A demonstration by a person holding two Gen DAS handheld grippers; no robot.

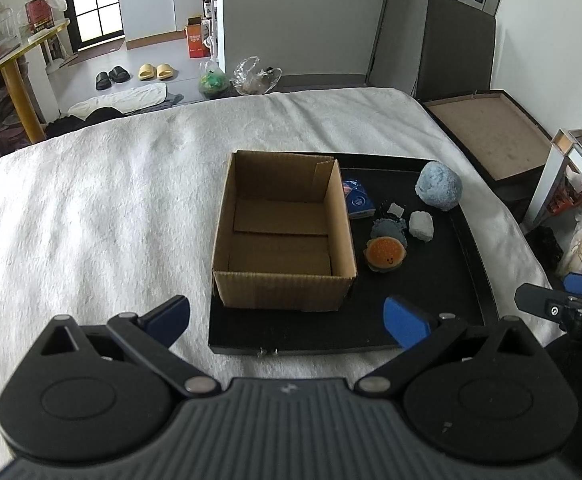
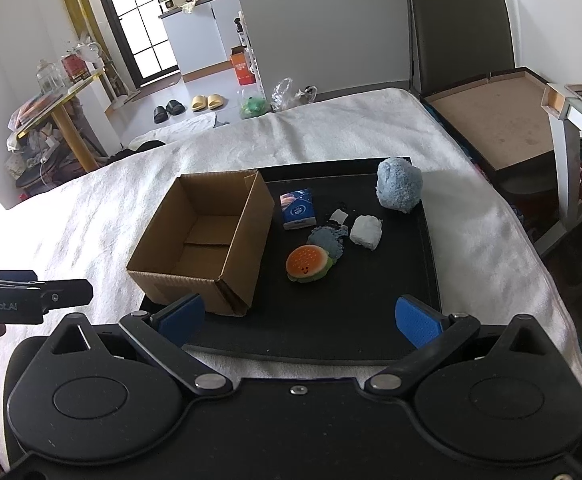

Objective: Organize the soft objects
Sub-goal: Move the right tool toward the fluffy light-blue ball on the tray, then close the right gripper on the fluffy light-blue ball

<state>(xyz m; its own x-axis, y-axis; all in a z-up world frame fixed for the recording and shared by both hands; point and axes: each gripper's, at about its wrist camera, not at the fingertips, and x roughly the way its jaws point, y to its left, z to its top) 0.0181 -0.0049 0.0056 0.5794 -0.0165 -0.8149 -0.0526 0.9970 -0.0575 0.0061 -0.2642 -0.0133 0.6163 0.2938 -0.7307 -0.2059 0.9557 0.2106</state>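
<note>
From the left wrist, the left gripper (image 1: pixel 287 322) hovers spread wide and empty before a bare cardboard box (image 1: pixel 283 232) on a black tray (image 1: pixel 431 320), placed, it seems, to receive the soft toys lying just beside it. From the right wrist, the right gripper (image 2: pixel 301 320), likewise released and holding nothing, faces the burger plush (image 2: pixel 307 263), white lump (image 2: pixel 366 231), tissue pack (image 2: pixel 298 208) and fuzzy blue ball (image 2: pixel 399 184), none yet boxed.
</note>
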